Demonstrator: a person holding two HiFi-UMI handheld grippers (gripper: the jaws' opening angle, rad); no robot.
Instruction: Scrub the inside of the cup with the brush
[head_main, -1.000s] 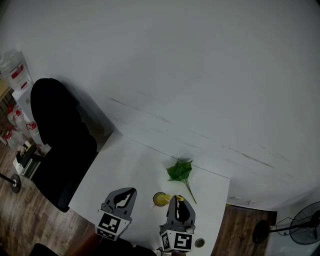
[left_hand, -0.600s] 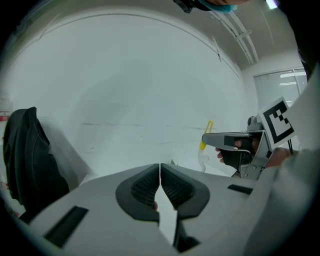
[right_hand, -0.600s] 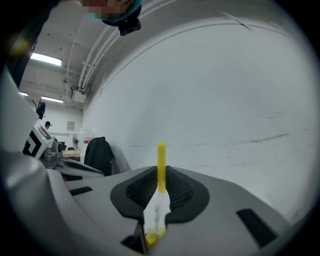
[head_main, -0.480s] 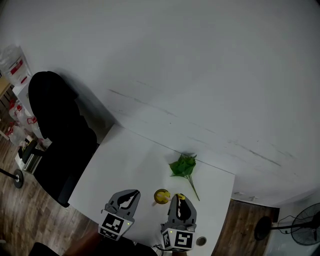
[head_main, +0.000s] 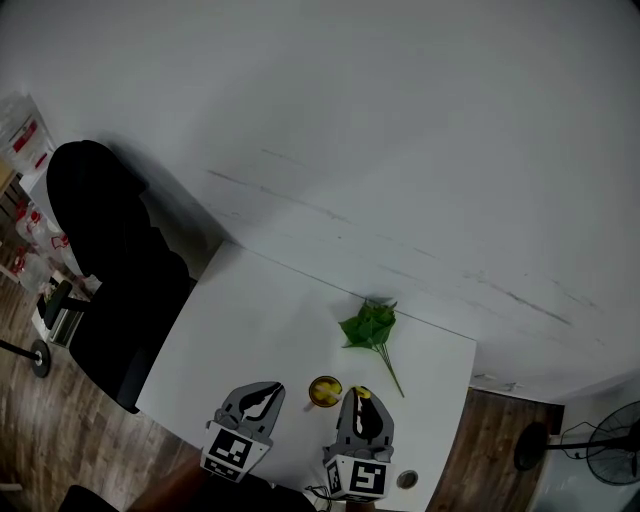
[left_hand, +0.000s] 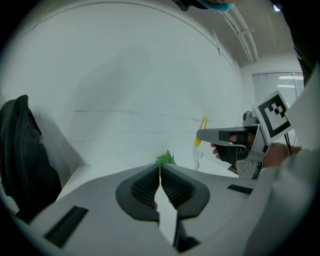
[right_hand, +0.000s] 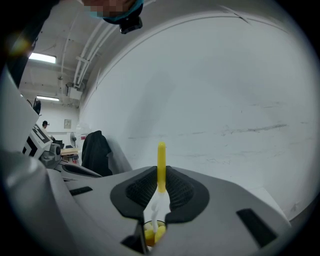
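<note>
A small yellow cup (head_main: 324, 391) stands near the front of the white table (head_main: 255, 320), between my two grippers. My right gripper (head_main: 358, 399) is just right of it, shut on a brush (right_hand: 161, 167) with a yellow handle. The brush's pale lower part hangs down between the jaws toward the cup (right_hand: 152, 233). My left gripper (head_main: 272, 390) hovers left of the cup, shut with nothing between its pads (left_hand: 172, 187). From the left gripper view the right gripper (left_hand: 200, 135) and the brush (left_hand: 203, 126) show at the right.
A green leafy sprig (head_main: 369, 327) lies on the table behind the cup. A black chair with a dark jacket (head_main: 105, 260) stands at the table's left. A round hole (head_main: 406, 480) sits in the near right corner. A fan (head_main: 612, 448) stands on the floor at right.
The head view has drifted slightly, so the table sits a bit lower right. Both grippers stay beside the cup, with the brush still held.
</note>
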